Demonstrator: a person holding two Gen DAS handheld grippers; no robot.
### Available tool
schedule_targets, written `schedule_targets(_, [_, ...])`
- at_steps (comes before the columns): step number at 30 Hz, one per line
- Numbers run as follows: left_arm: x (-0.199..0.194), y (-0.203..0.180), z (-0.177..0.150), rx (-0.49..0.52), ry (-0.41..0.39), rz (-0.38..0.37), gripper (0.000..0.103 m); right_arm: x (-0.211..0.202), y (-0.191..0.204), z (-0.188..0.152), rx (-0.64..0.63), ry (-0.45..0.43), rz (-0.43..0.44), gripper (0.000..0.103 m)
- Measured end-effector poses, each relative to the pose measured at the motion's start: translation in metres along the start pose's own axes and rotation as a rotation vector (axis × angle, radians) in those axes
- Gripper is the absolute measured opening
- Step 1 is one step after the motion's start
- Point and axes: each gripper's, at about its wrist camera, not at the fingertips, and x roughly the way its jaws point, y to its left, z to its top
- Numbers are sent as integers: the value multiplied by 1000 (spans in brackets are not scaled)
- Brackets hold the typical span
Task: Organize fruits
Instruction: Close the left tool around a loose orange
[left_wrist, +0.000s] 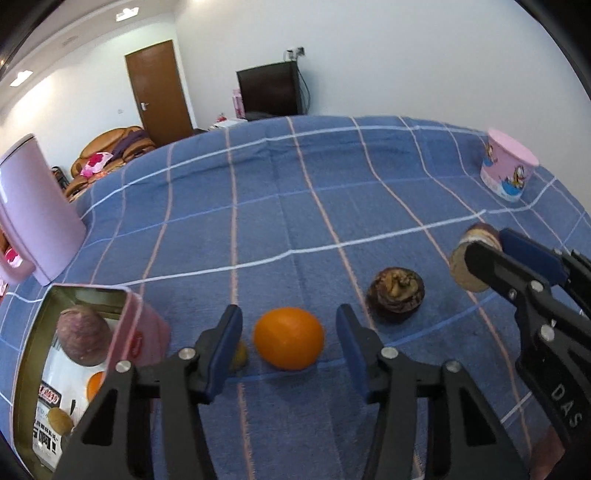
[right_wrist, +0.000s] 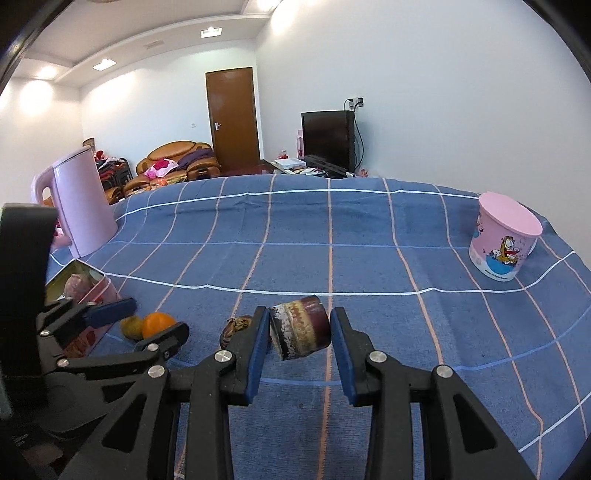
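An orange (left_wrist: 288, 338) lies on the blue checked cloth between the open fingers of my left gripper (left_wrist: 290, 350), apart from both pads. A small yellow-green fruit (left_wrist: 238, 356) sits behind its left finger. A dark brown mangosteen-like fruit (left_wrist: 396, 294) lies to the right. A pink tin box (left_wrist: 127, 332) at left holds a purple fruit (left_wrist: 83, 338). My right gripper (right_wrist: 299, 341) is open around a brown-and-maroon cut fruit piece (right_wrist: 301, 328); the left pad touches it, the right pad stands apart. The orange (right_wrist: 158, 324) and my left gripper (right_wrist: 147, 325) show in the right wrist view.
A pink kettle (right_wrist: 83, 206) stands at the far left of the table. A pink cartoon cup (right_wrist: 502, 240) stands upside down at the far right. The cloth (right_wrist: 332, 229) stretches away behind the fruits. A sofa, door and TV stand beyond the table.
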Motion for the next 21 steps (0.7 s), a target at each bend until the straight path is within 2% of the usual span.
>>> schedule_targets(3, [9, 0, -1, -15, 39, -5, 47, 3, 1, 0, 0, 18, 7, 36])
schedule_targets(4, [8, 2, -1, -23, 37, -5, 41, 4, 1, 0, -1, 21, 9, 36])
schedule_targets(11, [4, 6, -3, -40, 23, -20, 41, 3, 1, 0, -3, 13, 15, 36])
schedule_targets(21, [-13, 5, -6, -44, -59, 16, 41, -7, 3, -3, -11, -30, 23, 36])
